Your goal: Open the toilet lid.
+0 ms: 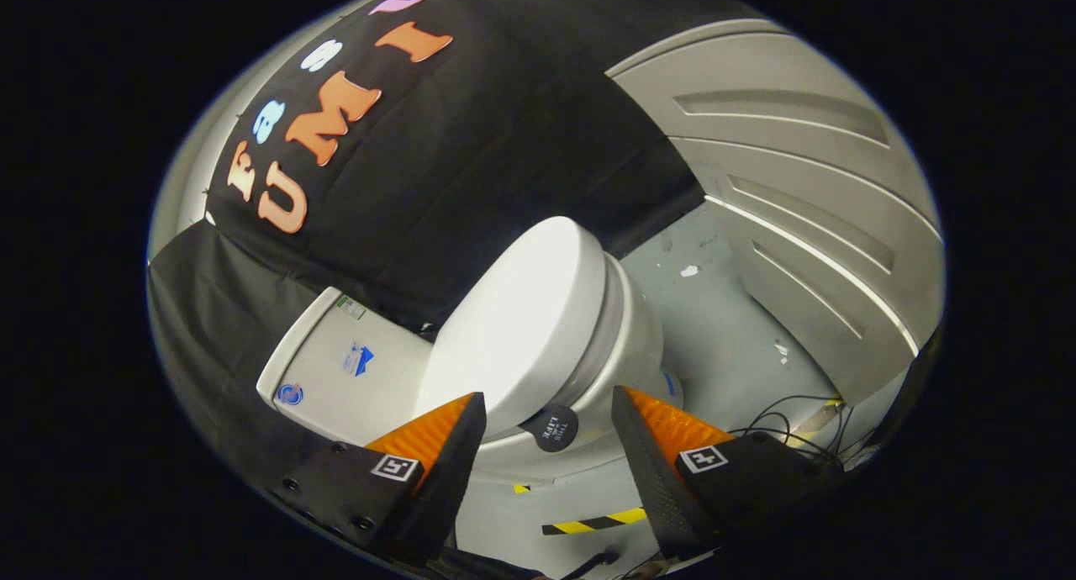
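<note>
Flanking closed toilet lid (pixel 517 319), spread fingers (pixel 454 445)

One toilet (pixel 588 345) stands in the booth, with one lid (pixel 513 328), one tank (pixel 336 366) and one round dark tab (pixel 552 429) at the lid's rim. One gripper (pixel 546 445) shows two fingers (pixel 445 445), spread apart with nothing between them, each bearing one square marker. One striped tape strip (pixel 593 524) lies on the floor, beside one tangle of cables (pixel 790 420).
</note>
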A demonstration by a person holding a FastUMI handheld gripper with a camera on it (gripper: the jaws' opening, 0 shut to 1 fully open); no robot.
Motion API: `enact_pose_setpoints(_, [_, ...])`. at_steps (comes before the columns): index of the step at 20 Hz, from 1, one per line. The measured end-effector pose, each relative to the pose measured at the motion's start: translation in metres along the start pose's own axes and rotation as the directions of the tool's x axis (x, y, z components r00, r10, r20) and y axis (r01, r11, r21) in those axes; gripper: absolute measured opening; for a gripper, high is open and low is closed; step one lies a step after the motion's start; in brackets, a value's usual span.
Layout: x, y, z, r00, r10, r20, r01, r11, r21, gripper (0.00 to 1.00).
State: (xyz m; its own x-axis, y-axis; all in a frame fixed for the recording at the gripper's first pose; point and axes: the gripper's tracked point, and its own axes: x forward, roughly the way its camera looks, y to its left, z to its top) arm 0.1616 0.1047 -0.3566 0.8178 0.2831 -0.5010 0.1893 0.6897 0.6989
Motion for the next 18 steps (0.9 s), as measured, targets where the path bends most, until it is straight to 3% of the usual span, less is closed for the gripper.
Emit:
enact_pose_setpoints(8, [0.014,0.012,-0.010,0.995,0.093,-0.043,-0.090,0.994,0.061,0.97])
enact_pose_setpoints(18, [0.046,-0.010,-0.027,0.987,0.123,-0.100,-0.095,0.963,0.251,0.94])
